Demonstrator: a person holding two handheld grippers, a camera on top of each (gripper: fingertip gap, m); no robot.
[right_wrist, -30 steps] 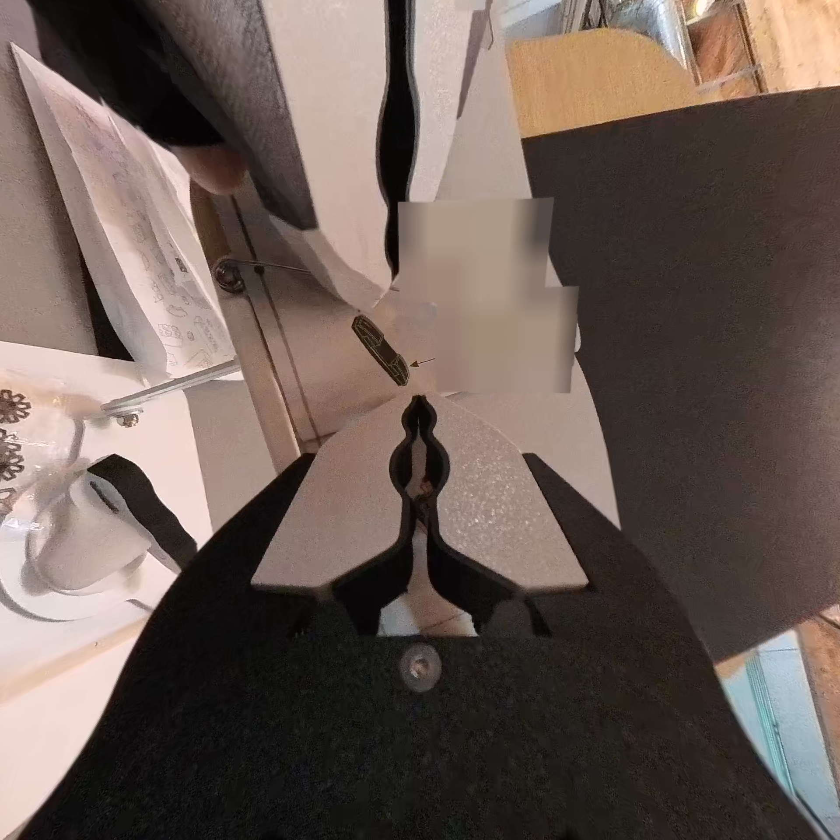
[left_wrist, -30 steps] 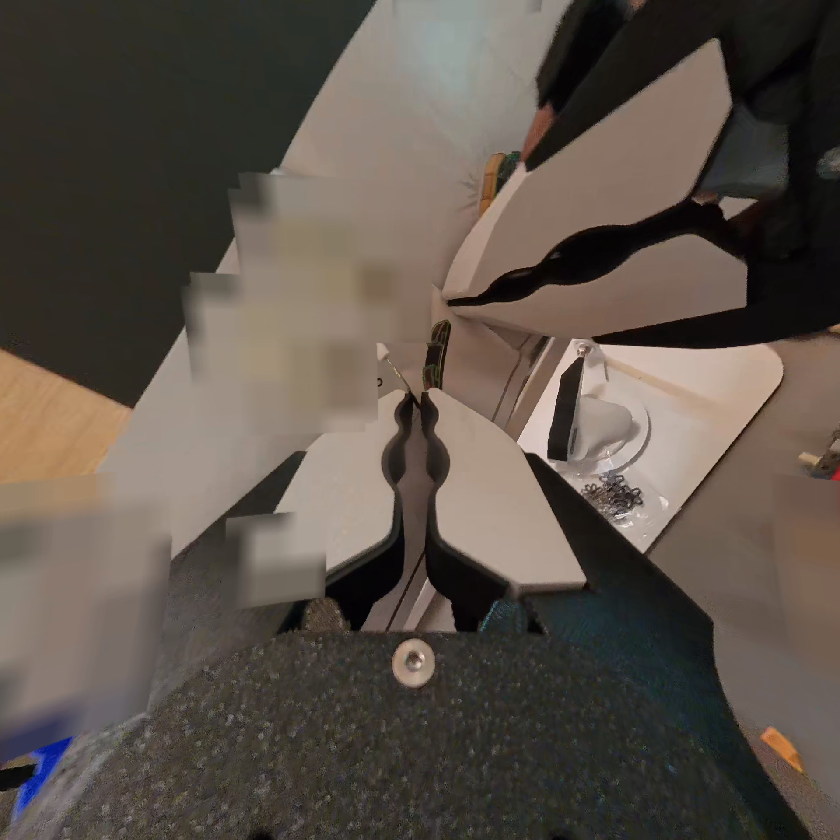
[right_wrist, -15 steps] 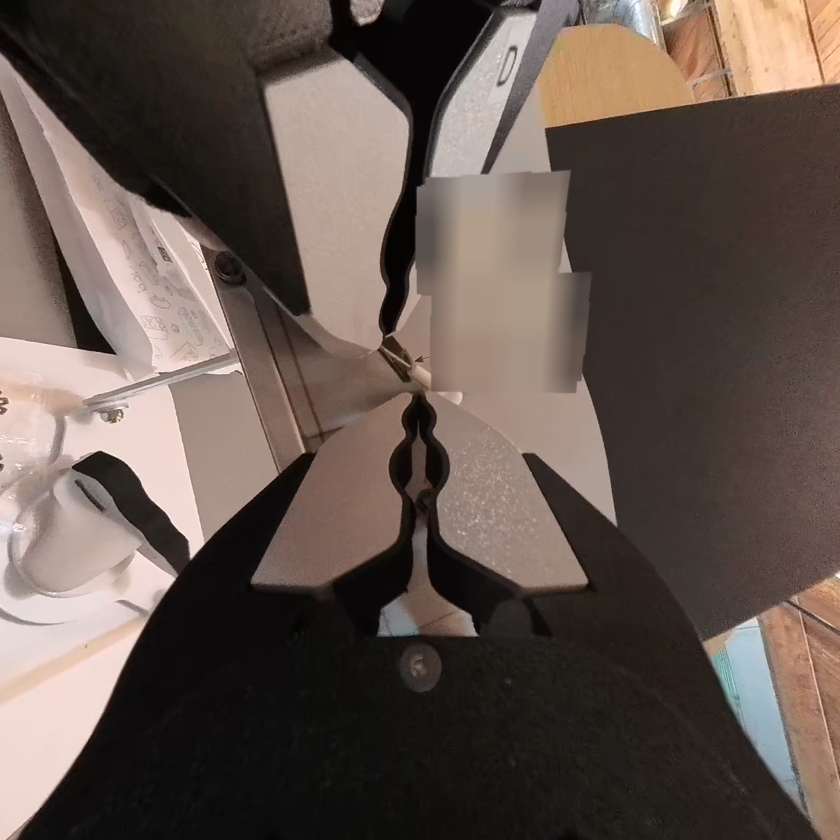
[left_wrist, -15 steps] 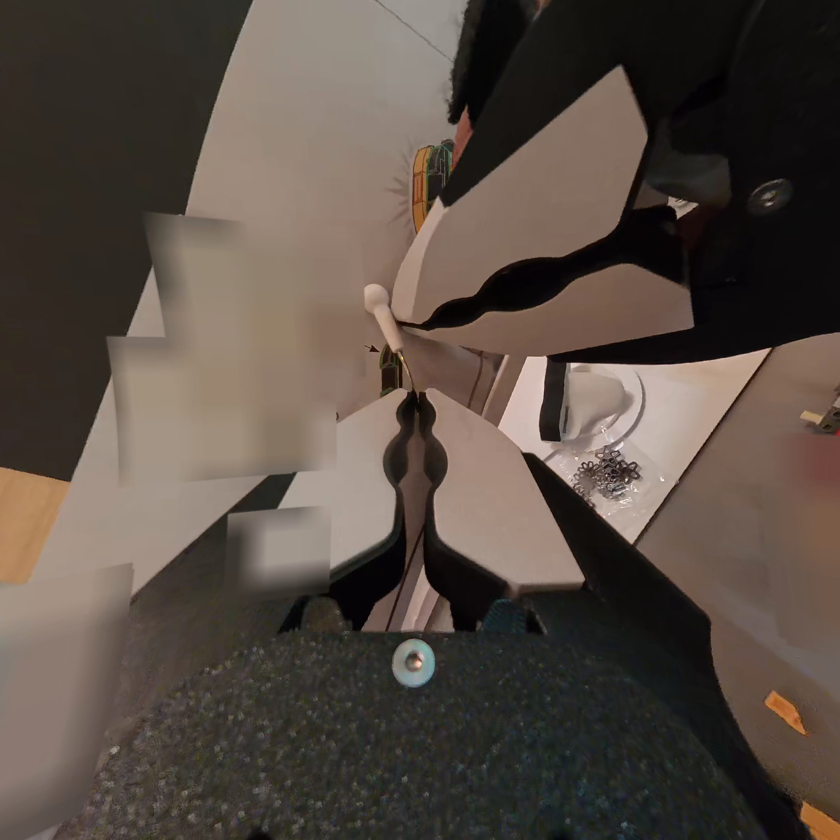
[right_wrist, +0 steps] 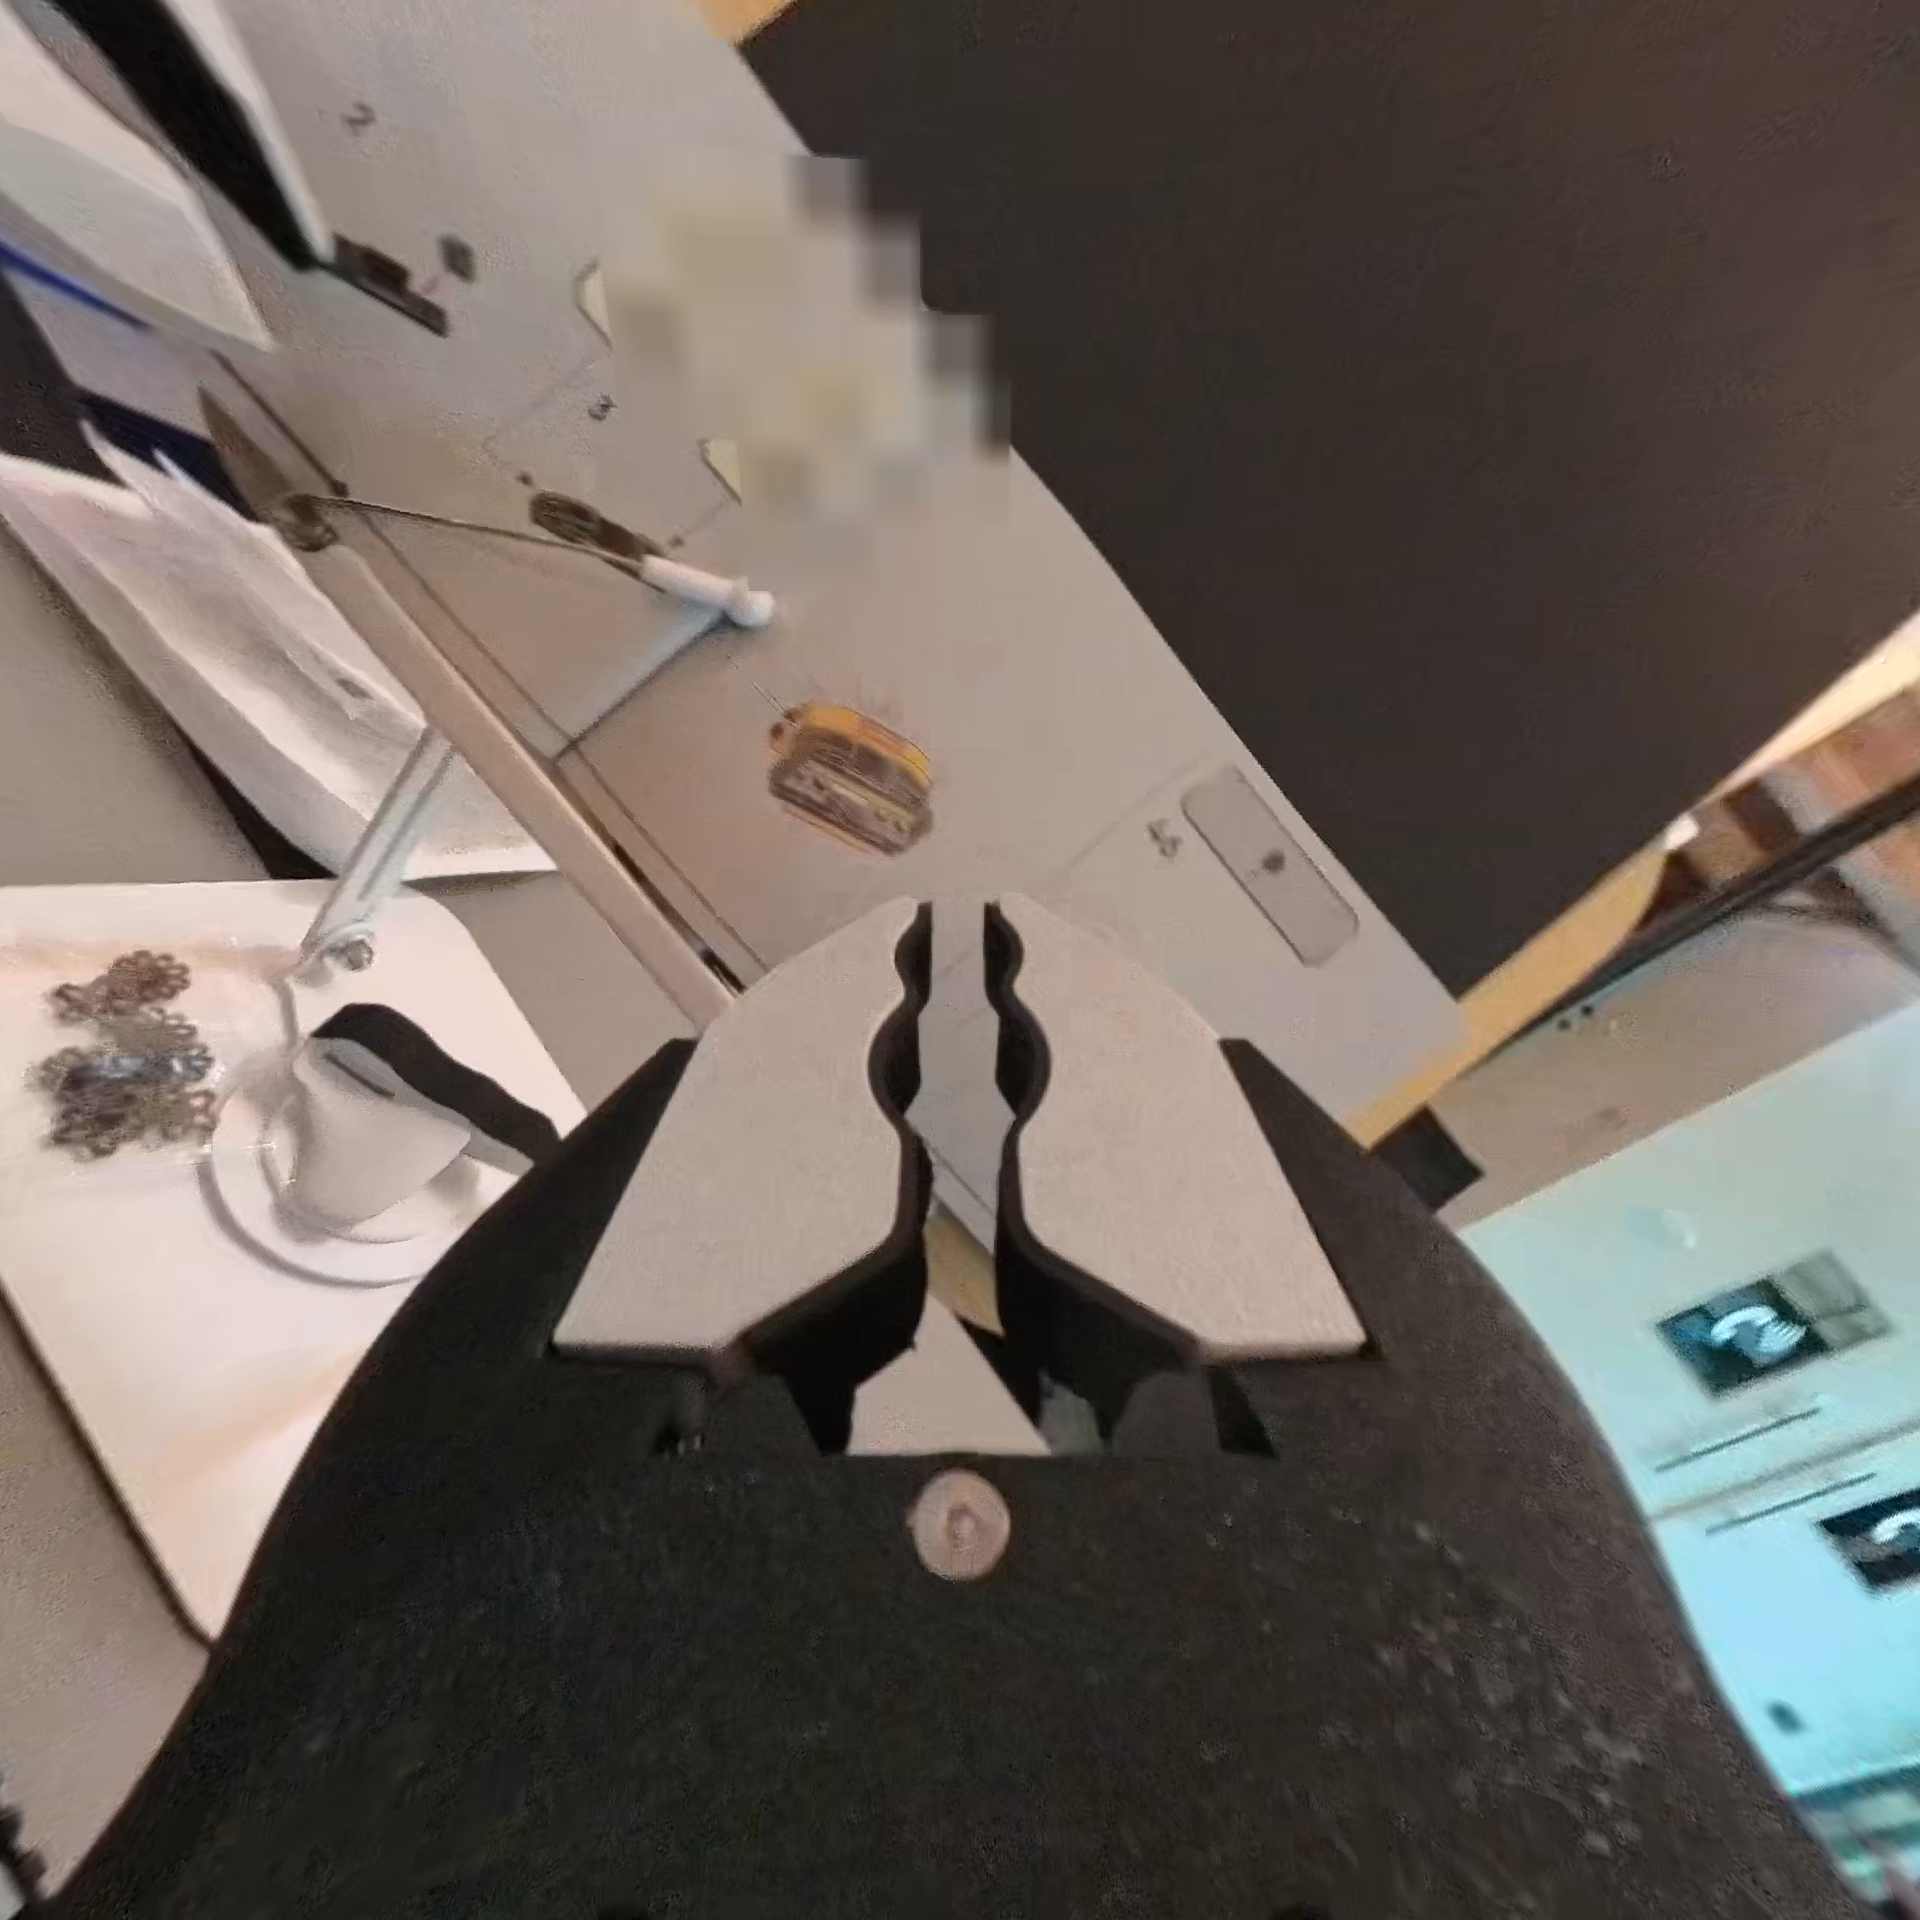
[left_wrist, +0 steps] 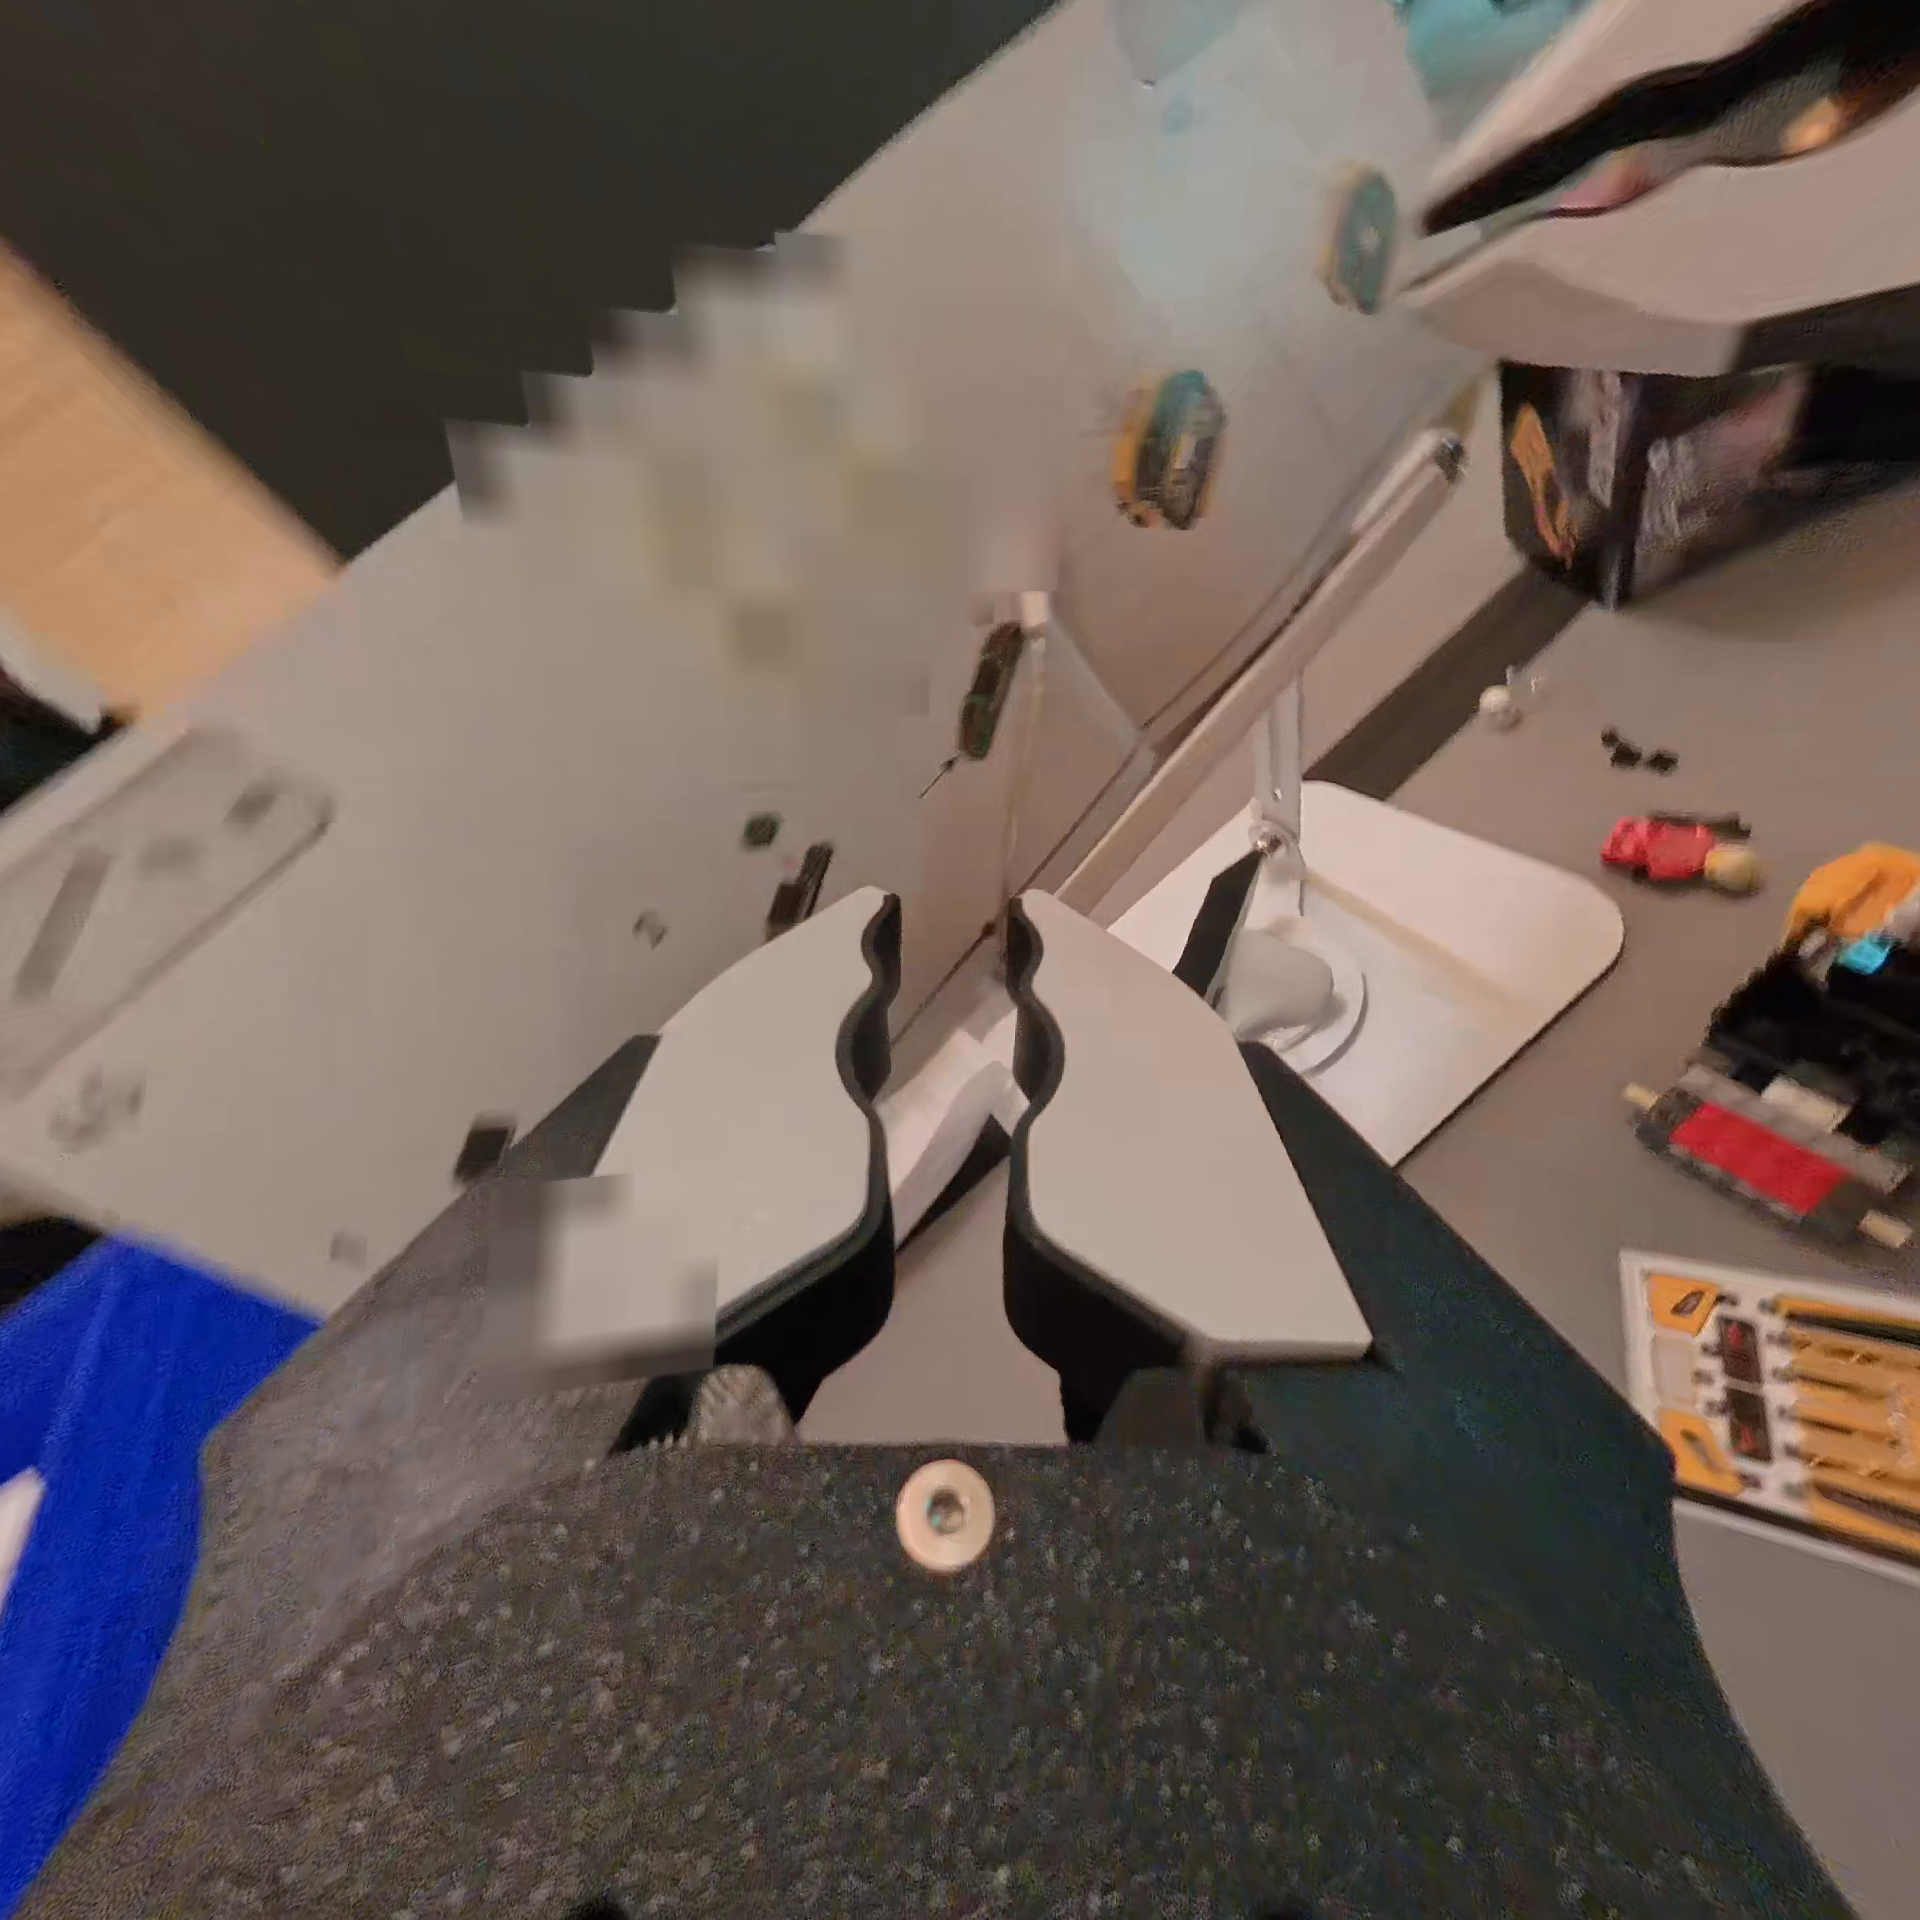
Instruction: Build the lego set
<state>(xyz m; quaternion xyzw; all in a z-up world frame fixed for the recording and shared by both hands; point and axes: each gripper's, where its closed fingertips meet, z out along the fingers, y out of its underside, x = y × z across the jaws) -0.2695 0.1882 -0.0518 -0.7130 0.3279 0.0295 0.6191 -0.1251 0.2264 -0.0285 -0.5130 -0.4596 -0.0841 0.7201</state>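
Our left gripper (left_wrist: pixel 948 914) has its two grey fingers (left_wrist: pixel 769 1101) apart, with a clear gap and nothing in it. It points at the bottom edge of the open booklet (left_wrist: pixel 582 831), which stands on a white stand (left_wrist: pixel 1455 997). The booklet fills most of the left wrist view and hides what is behind it. A thin wire clip (left_wrist: pixel 1023 727) with a white tip lies across the page.

To the right, on the grey table (left_wrist: pixel 1766 1683), sits the half-built lego car (left_wrist: pixel 1808 1060), black with red, orange and a bit of blue. It is well apart from our left gripper. Behind it lie a small red piece (left_wrist: pixel 1662 844) and some tiny black bits (left_wrist: pixel 1636 750). A sticker sheet (left_wrist: pixel 1787 1392) lies just in front of the car. A dark box (left_wrist: pixel 1621 488) stands farther back. Something blue (left_wrist: pixel 125 1382) shows at the far left.

Our right gripper (right_wrist: pixel 956 914) is also a little open and holds nothing. It shows at the top right of the left wrist view too (left_wrist: pixel 1621 208), up above the table. It faces the page with the yellow car picture (right_wrist: pixel 847 774). The wire clip (right_wrist: pixel 582 540) crosses the page above that. On the stand's white base (right_wrist: pixel 156 1299) rests a clear bag of small dark parts (right_wrist: pixel 120 1049). A loose white paper (right_wrist: pixel 239 665) lies behind the stand. A dark board (right_wrist: pixel 1455 416) blocks the view on the right.
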